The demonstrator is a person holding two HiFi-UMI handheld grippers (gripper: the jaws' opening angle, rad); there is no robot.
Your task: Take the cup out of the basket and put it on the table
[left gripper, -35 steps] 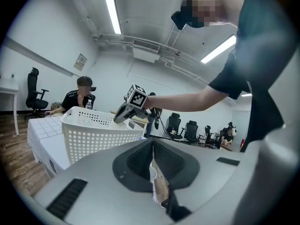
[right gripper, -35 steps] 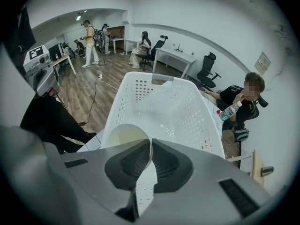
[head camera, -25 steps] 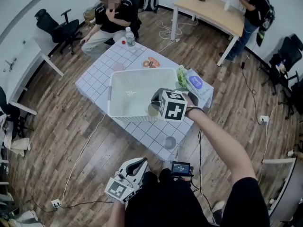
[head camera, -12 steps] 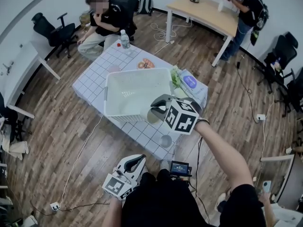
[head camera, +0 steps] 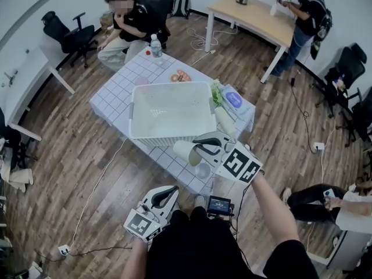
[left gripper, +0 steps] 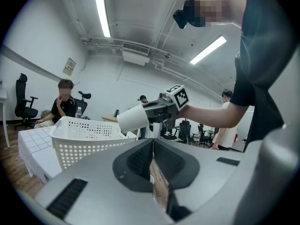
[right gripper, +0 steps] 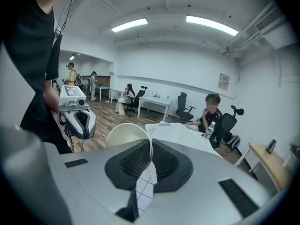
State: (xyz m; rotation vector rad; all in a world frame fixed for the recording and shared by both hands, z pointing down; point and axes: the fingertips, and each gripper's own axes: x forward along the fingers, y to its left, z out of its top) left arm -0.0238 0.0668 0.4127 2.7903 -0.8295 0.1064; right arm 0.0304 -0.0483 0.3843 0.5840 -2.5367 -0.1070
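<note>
Closest to the person, the left gripper [head camera: 168, 192] is hanging low by the body, with its jaws pressed together and nothing between them. A bit farther out, the right gripper [head camera: 199, 151] is pinching the rim of the white cup [head camera: 183, 151]. The cup is lying on its side in the air, outside the white basket [head camera: 165, 139] and just in front of its near wall, over the near edge of the checked table [head camera: 113, 100], where a small see-through cup [head camera: 203, 171] is standing close by. Past the basket, a water bottle [head camera: 155, 45] is standing at the table's far end, and a person in black [head camera: 131, 22] is sitting behind it.
</note>
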